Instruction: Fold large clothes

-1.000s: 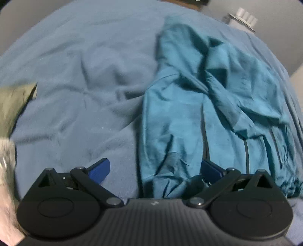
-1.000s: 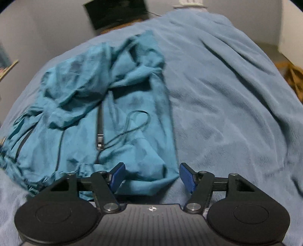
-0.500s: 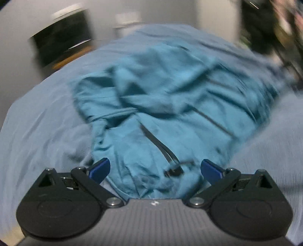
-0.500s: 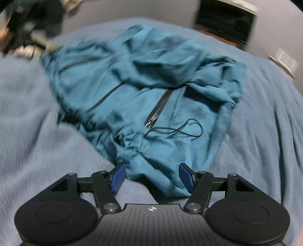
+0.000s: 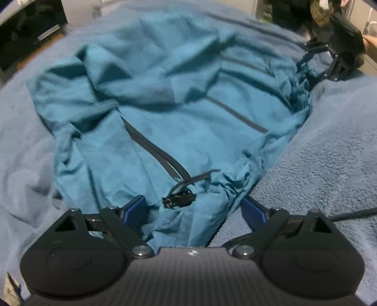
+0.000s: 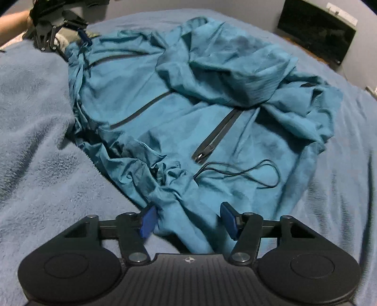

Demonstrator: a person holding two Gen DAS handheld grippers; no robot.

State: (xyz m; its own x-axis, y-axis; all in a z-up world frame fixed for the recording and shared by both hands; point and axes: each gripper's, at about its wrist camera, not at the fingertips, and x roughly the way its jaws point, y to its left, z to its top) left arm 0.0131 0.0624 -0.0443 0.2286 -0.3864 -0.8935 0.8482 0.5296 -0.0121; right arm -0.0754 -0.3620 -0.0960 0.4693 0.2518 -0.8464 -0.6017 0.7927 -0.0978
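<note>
A teal zip jacket (image 5: 179, 113) lies crumpled on a blue fleece blanket (image 5: 329, 153). My left gripper (image 5: 194, 209) stands at its gathered hem. The zip's lower end (image 5: 179, 200) and a fold of fabric sit between its closing jaws, and the pads do not press. My right gripper (image 6: 188, 221) is also at the hem, its jaws closing around a ridge of the jacket (image 6: 179, 113) without pinching it. A thin black drawcord (image 6: 247, 171) loops just ahead. Each view shows the other gripper far along the hem: the right gripper (image 5: 306, 66) and the left gripper (image 6: 73, 44).
The blanket (image 6: 35, 141) spreads wide on both sides of the jacket. A dark screen (image 6: 318, 35) stands against the wall behind the bed. A black cable (image 5: 353, 214) trails over the blanket. A person's hand (image 6: 11, 21) holds the far gripper.
Both views have rolled round. The jacket was off to one side and now lies straight ahead. Each gripper has come onto the hem, and the left jaws have narrowed a little.
</note>
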